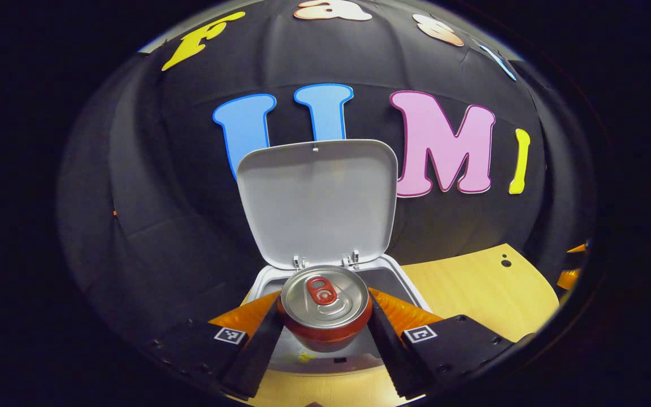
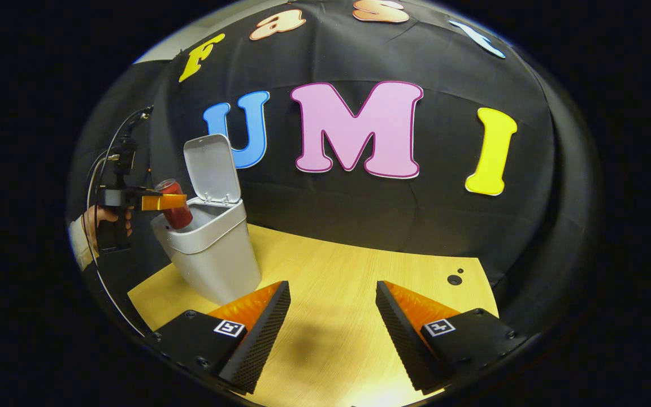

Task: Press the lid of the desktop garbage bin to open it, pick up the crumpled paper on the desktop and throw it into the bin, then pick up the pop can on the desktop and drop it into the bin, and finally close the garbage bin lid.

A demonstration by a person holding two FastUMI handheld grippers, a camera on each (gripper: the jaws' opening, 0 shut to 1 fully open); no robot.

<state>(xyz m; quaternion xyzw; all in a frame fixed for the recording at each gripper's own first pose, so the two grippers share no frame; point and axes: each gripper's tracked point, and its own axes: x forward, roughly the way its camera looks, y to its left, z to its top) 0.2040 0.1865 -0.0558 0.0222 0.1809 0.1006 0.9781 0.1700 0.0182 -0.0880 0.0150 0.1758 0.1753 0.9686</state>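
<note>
Can-drop step: your left gripper (image 1: 325, 325) clamps the pop can (image 1: 324, 305) upright over the open mouth of the bin (image 2: 212, 249), lid (image 1: 317, 200) raised. Your right gripper (image 2: 332, 328) hangs spread and empty above the table (image 2: 359, 282). Next, release squarely, then close the lid.

Red pop can (image 1: 325, 316), white bin (image 2: 215, 249)
</note>
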